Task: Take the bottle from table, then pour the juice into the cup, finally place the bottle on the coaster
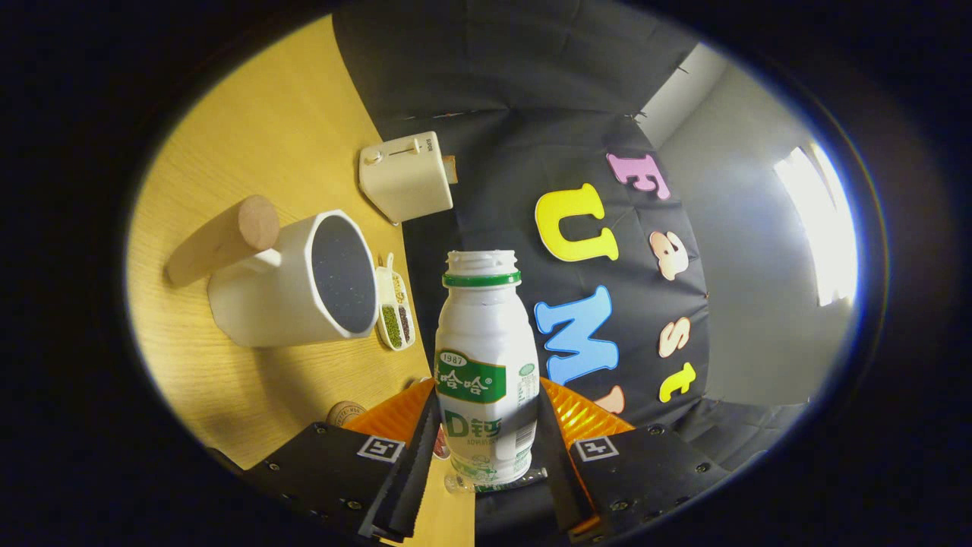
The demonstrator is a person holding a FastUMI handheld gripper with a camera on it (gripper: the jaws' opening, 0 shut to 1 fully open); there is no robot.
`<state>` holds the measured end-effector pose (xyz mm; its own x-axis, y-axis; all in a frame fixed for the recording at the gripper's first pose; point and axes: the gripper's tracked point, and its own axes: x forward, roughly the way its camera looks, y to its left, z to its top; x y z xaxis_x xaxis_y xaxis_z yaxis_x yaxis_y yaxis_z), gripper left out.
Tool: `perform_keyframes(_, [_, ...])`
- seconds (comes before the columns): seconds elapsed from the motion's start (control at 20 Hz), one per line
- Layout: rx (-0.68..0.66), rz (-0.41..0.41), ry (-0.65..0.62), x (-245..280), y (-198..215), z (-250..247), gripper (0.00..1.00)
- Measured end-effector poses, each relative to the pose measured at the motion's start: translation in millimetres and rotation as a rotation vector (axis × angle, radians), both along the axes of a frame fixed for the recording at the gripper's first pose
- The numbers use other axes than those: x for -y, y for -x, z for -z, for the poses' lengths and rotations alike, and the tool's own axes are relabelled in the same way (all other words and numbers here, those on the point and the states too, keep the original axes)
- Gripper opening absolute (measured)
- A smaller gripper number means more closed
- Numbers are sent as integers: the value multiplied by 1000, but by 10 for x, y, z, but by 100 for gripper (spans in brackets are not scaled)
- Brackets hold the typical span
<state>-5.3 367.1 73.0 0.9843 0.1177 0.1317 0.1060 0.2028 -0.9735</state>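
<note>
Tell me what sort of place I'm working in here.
Likely a staged booth set up as a kitchen: a wooden table with a toaster, a cup, and the bottle gripped in the gripper.

A pale wooden table (250, 144) carries a white cup (292, 285) with a round wooden handle, a cream toaster (406, 178) beyond it, and a small divided dish (395, 308) of beans just beside the cup. A round coaster (345, 414) lies nearer.
</note>
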Motion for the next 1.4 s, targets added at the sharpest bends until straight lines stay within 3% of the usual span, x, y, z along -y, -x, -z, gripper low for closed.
perform_keyframes(0.7, [59, 17, 213, 20, -71, 57, 66])
perform_keyframes(1.4, [98, 36, 280, 83, -160, 43, 66])
